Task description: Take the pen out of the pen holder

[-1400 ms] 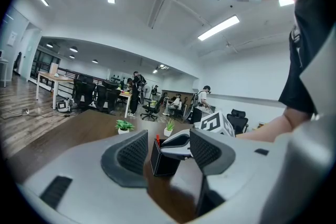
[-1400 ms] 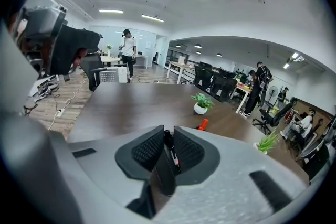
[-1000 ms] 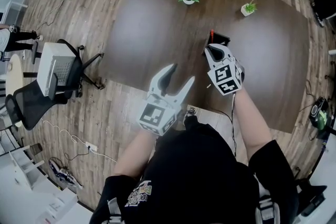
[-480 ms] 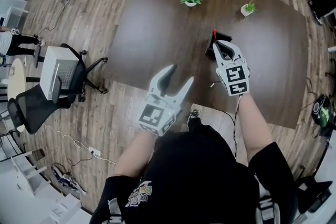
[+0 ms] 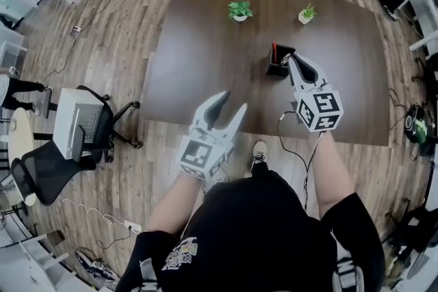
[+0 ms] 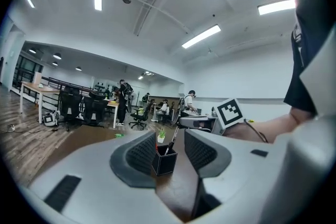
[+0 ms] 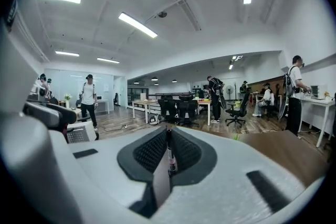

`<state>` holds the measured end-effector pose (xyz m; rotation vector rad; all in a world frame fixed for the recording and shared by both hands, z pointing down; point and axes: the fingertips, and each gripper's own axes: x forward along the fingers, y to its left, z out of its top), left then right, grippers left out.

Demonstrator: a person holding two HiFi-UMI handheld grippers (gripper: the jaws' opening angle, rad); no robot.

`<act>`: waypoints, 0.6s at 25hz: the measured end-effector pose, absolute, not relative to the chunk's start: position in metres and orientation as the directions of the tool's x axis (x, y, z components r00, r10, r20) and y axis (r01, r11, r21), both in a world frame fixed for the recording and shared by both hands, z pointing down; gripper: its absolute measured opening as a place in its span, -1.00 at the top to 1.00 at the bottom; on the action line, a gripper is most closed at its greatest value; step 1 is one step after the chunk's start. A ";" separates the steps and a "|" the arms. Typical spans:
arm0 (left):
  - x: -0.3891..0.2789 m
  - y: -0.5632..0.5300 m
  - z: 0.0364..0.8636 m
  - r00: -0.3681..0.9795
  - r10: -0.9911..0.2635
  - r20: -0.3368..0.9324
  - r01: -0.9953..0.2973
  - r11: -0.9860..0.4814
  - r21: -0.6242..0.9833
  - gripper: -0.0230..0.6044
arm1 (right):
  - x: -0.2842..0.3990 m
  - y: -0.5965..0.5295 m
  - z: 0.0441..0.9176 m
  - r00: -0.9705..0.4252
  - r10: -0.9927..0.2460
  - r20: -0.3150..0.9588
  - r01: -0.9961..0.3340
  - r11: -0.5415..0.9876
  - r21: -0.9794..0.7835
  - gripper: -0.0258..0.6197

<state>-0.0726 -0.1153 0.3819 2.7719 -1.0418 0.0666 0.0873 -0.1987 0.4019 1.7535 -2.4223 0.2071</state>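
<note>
A black pen holder [image 5: 277,65] stands on the brown table [image 5: 205,44] with a red pen [image 5: 274,51] in it. My right gripper [image 5: 294,61] hangs just right of the holder, shut on a thin black pen [image 7: 169,152] that stands upright between its pads. In the left gripper view the black pen [image 6: 172,139] slants up from the mouth of the holder [image 6: 164,161] to the right gripper's tips. My left gripper [image 5: 231,102] hovers over the table's near edge, well short of the holder. Its jaws have just been closing, and they stand open with nothing between them.
Two small potted plants [image 5: 239,10] [image 5: 306,14] stand at the far side of the table. A cable [image 5: 287,137] hangs off the near edge. An office chair [image 5: 79,120] stands on the wooden floor to the left. People and desks fill the room behind.
My right gripper has risen from the holder's mouth and shifted to its right, taking the black pen with it. My left gripper has moved a little forward, with its jaws narrower.
</note>
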 end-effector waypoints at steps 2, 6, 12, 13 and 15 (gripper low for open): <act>-0.084 -0.106 0.375 0.766 -0.637 0.093 -0.643 -0.753 0.141 0.53 | 0.081 -0.180 0.387 -0.280 -0.944 0.174 -0.959 0.282 -0.015 0.82; -0.106 -0.087 0.365 0.780 -0.621 0.074 -0.625 -0.769 0.133 0.85 | 0.065 -0.139 0.360 -0.232 -0.963 0.137 -0.972 0.236 0.014 0.82; -0.126 -0.051 0.363 0.824 -0.562 0.078 -0.567 -0.811 0.144 0.88 | 0.038 -0.072 0.335 -0.163 -0.981 0.108 -0.985 0.168 0.044 0.82; -0.127 -0.044 0.365 0.832 -0.548 0.084 -0.554 -0.819 0.151 0.88 | 0.033 -0.059 0.334 -0.153 -0.982 0.109 -0.986 0.159 0.044 0.82; -0.124 -0.028 0.367 0.852 -0.515 0.090 -0.523 -0.836 0.164 0.88 | 0.024 -0.033 0.333 -0.136 -0.984 0.113 -0.989 0.141 0.045 0.82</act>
